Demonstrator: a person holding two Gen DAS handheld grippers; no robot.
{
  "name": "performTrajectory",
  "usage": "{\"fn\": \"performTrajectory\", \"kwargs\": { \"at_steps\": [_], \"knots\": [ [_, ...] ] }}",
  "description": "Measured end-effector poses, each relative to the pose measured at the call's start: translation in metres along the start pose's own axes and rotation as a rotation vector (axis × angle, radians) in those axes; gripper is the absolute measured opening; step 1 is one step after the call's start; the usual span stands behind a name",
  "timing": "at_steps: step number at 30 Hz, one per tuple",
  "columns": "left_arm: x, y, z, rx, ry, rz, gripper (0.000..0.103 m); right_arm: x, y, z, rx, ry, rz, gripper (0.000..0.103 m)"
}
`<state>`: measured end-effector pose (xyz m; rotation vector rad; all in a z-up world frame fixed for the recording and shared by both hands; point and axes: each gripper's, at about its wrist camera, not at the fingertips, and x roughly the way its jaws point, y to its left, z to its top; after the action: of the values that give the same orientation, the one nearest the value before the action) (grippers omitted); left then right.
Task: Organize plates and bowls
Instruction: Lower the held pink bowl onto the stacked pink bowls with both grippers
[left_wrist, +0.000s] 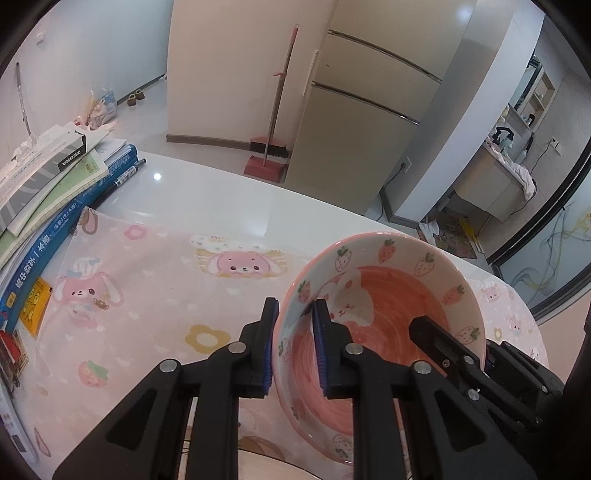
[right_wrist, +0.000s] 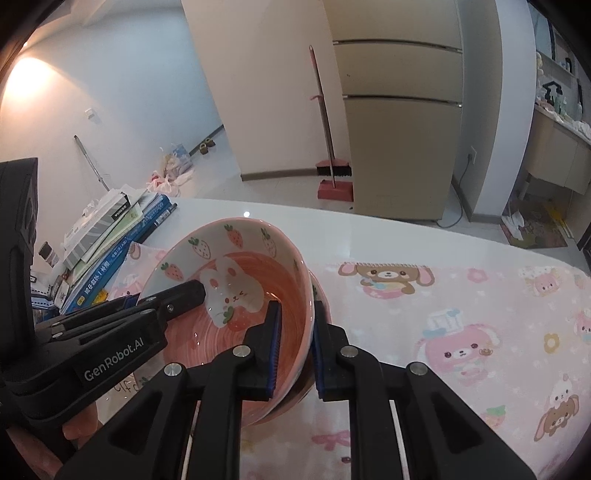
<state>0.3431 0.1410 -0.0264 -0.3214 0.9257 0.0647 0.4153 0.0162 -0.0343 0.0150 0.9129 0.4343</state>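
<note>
A pink bowl (left_wrist: 388, 295) with strawberries on its wall and a rabbit at its bottom is held over the pink cartoon cloth (left_wrist: 147, 295). My left gripper (left_wrist: 295, 343) is shut on its left rim, one pad inside and one outside. The right gripper (left_wrist: 454, 338) clamps the opposite rim. In the right wrist view the bowl (right_wrist: 236, 266) sits between both tools: my right gripper (right_wrist: 297, 347) is shut on the near right wall, and the left gripper (right_wrist: 164, 293) bites the left rim. A second pink rim (right_wrist: 323, 295) shows just under the bowl's right side.
A stack of books and papers (left_wrist: 55, 206) with a black pen (left_wrist: 125, 177) lies on the table's left. The white table top (left_wrist: 221, 199) ends at a curved far edge. Beyond it stand a fridge (left_wrist: 354, 122) and a red broom and dustpan (left_wrist: 266, 162).
</note>
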Motion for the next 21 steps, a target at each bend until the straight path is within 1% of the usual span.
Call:
{"fn": "performTrajectory", "kwargs": {
  "at_steps": [3, 9, 11, 13, 15, 17, 19, 21],
  "knots": [
    [-0.001, 0.000, 0.001, 0.005, 0.011, 0.007, 0.017, -0.002, -0.003, 0.001, 0.009, 0.023, 0.014, 0.016],
    [-0.001, 0.000, 0.001, 0.014, 0.023, 0.018, 0.017, -0.004, 0.002, 0.000, -0.022, 0.024, -0.008, 0.016],
    [-0.003, 0.000, 0.001, 0.012, 0.017, 0.022, 0.016, -0.004, 0.005, -0.002, -0.049, 0.004, -0.019, 0.016],
    [-0.006, 0.002, 0.002, 0.004, 0.004, 0.022, 0.015, -0.004, 0.005, -0.003, -0.065, -0.040, -0.016, 0.015],
    [-0.008, 0.006, 0.002, -0.006, 0.001, 0.003, 0.012, -0.003, 0.004, -0.005, -0.067, -0.068, 0.000, 0.015],
    [-0.009, 0.012, 0.003, -0.022, 0.005, -0.031, 0.010, -0.002, 0.002, -0.007, -0.078, -0.094, 0.009, 0.013],
    [-0.010, 0.015, 0.005, -0.030, 0.009, -0.052, 0.010, -0.002, 0.004, -0.008, -0.104, -0.110, 0.001, 0.013],
    [-0.010, 0.013, 0.004, -0.023, 0.008, -0.045, 0.010, -0.002, 0.005, -0.008, -0.107, -0.109, -0.001, 0.013]
  ]
}}
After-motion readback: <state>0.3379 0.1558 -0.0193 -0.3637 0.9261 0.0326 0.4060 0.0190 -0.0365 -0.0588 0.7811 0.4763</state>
